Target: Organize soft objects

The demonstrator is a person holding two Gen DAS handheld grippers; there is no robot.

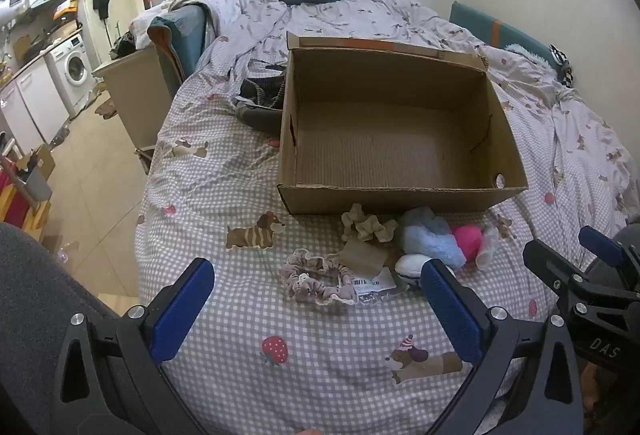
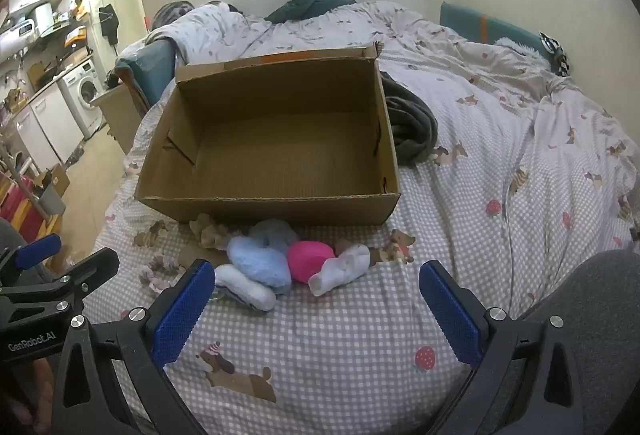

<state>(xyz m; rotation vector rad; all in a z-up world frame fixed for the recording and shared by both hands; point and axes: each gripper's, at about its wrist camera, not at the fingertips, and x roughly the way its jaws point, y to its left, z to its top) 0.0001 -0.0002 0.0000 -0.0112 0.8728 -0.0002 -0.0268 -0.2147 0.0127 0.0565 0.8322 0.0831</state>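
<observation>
- An open brown cardboard box (image 1: 394, 133) sits on a bed covered with a grey-and-white checked sheet printed with dachshunds and strawberries (image 1: 224, 171); the inside of the box shows only bare corrugated floor.
- The soft things lie in a loose cluster on the sheet just in front of the box's near wall.
- A beige ruffled scrunchie (image 1: 368, 225) lies closest to the box, almost touching it.
- A fluffy light-blue plush piece (image 2: 260, 261) rests beside a bright pink ball (image 2: 310, 261), the two touching.
- A small white sock (image 2: 340, 271) leans against the pink ball on its right side in the right wrist view.
- A white padded piece with dark trim (image 2: 246, 287) lies at the near edge of the blue plush.
- A mauve lace-edged scrunchie (image 1: 316, 277) lies nearest the left tongs (image 1: 316, 299), beside a clear packet with a barcode label (image 1: 370, 285).
- The left tongs are spread wide, holding nothing, above the sheet short of the cluster.
- The right tongs (image 2: 316, 299) are likewise spread wide and hold nothing, their left blue pad overlapping the white padded piece in view.
- A dark grey garment (image 2: 412, 127) lies bunched against the box's side.
</observation>
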